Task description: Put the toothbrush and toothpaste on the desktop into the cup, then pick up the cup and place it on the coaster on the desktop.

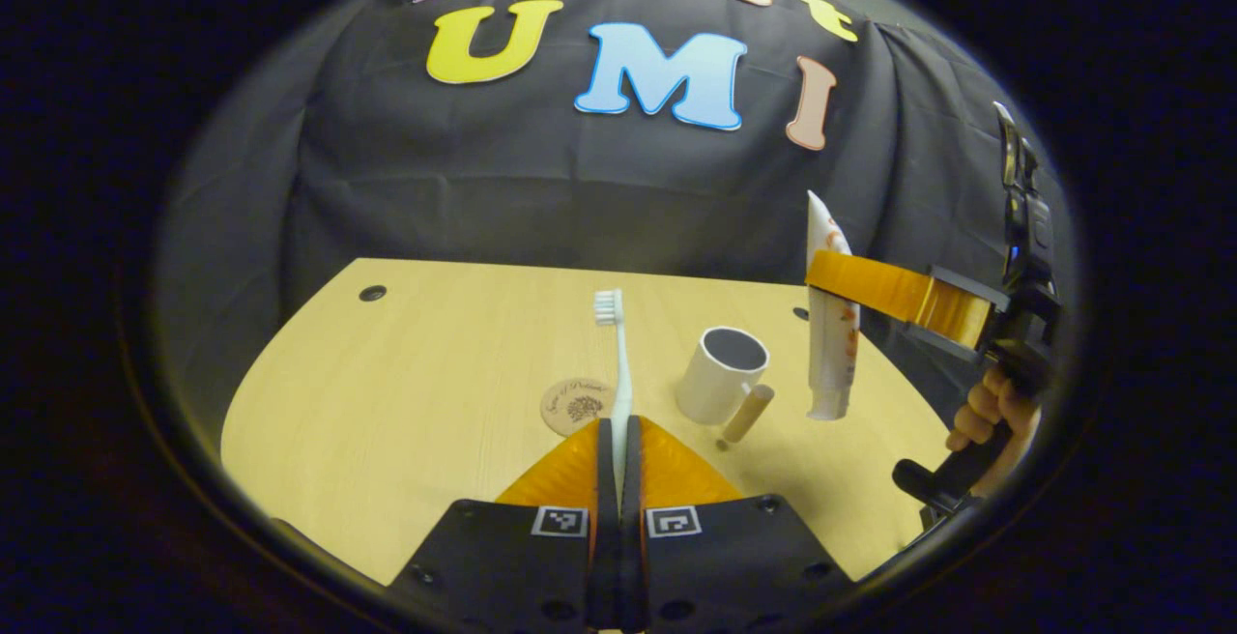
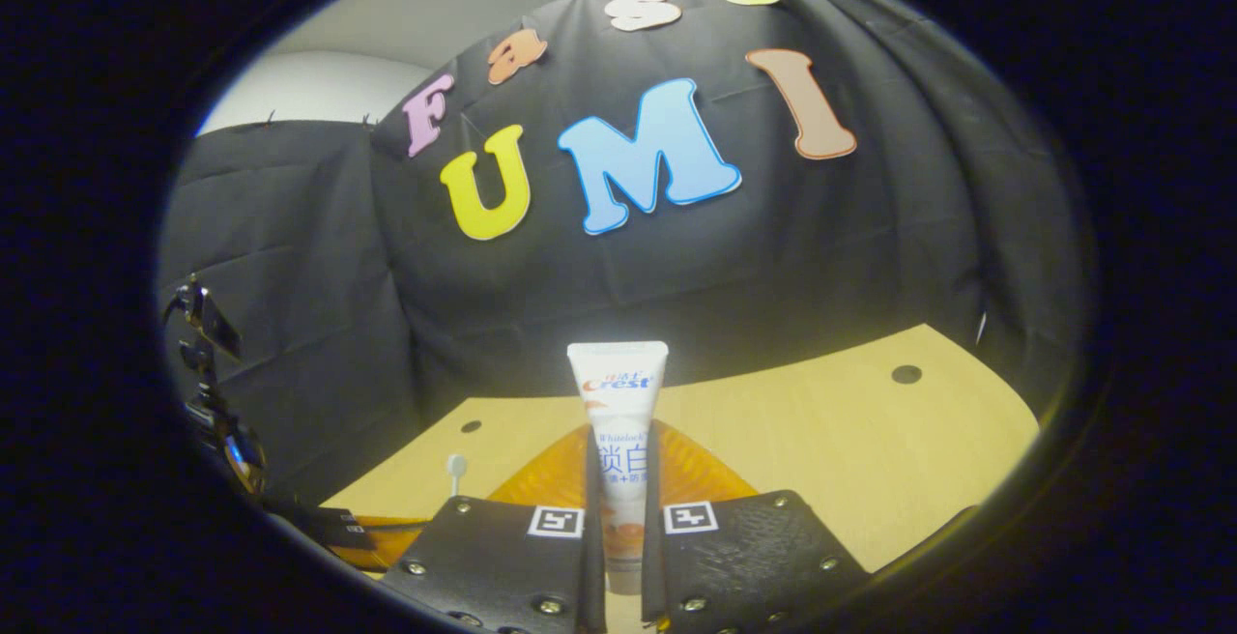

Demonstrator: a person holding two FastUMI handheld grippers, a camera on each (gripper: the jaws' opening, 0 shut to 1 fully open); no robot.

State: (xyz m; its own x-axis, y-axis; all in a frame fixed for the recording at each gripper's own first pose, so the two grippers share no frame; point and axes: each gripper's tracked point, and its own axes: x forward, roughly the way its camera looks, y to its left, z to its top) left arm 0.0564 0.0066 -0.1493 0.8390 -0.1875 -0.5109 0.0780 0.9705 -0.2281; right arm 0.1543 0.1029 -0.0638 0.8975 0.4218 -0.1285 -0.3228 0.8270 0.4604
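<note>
Your way to the cup (image 1: 721, 374) is open from above, its mouth unobstructed. Beside it the right claw (image 1: 821, 272) hangs the toothpaste (image 1: 831, 325) upright over the worktop (image 1: 387, 402), crowding that side. The coaster (image 1: 576, 406) lies just beside your toothbrush (image 1: 617, 363).

The toothpaste tube (image 2: 618, 441), gripped upright between the right gripper's (image 2: 623, 518) fingers, is showing a printed brand label on its front. The coaster (image 1: 576, 406) on the desk (image 1: 387, 373) is bearing script too small to read. Square coded markers (image 1: 560, 521) are sitting on the left gripper's (image 1: 618, 441) finger bases.
</note>
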